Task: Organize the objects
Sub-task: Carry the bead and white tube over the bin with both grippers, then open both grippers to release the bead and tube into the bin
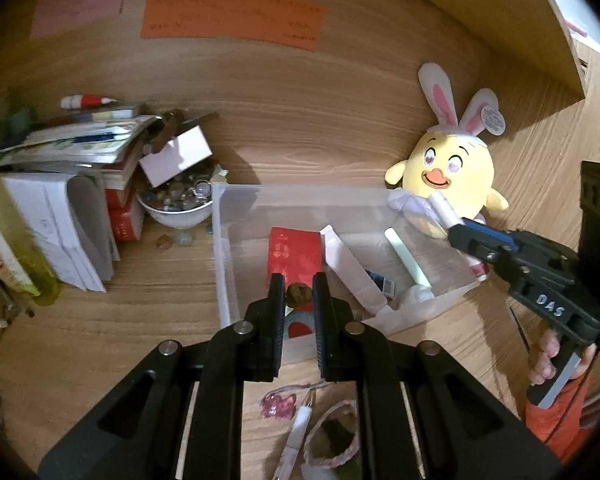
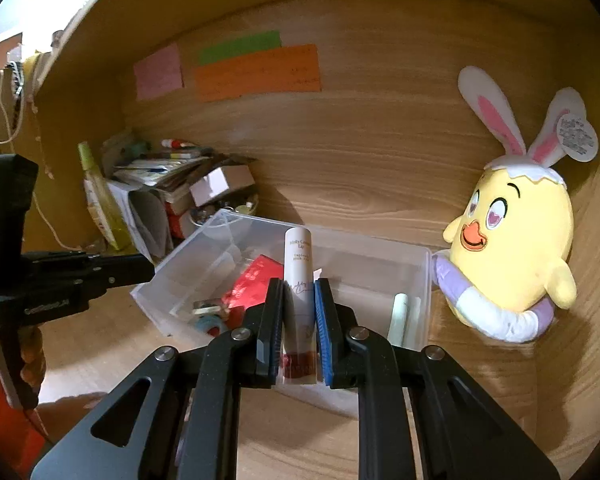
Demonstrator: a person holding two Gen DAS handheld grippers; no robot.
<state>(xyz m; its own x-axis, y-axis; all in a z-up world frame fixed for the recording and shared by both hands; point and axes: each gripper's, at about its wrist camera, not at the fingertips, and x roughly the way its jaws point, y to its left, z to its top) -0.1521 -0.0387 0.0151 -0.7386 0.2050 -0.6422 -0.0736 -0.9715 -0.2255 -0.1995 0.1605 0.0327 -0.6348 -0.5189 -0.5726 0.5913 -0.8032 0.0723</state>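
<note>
One clear bin (image 1: 224, 240) sits below two grippers: left gripper (image 1: 298, 294) clamps a brown lump (image 1: 299, 295), right gripper (image 2: 299, 300) a white tube (image 2: 298, 272).

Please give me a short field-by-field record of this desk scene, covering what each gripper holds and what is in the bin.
Left gripper: shut on a small brown lump, above the bin's near side
Right gripper: shut on a white cosmetic tube, pointing towards the bin
Clear plastic bin: on the wooden desk, holds a red packet, a pale green stick and other small items
Plush chick with bunny ears: beside the bin, against the back panel
Bowl of glass pebbles: on the bin's other side, next to stacked books
</note>
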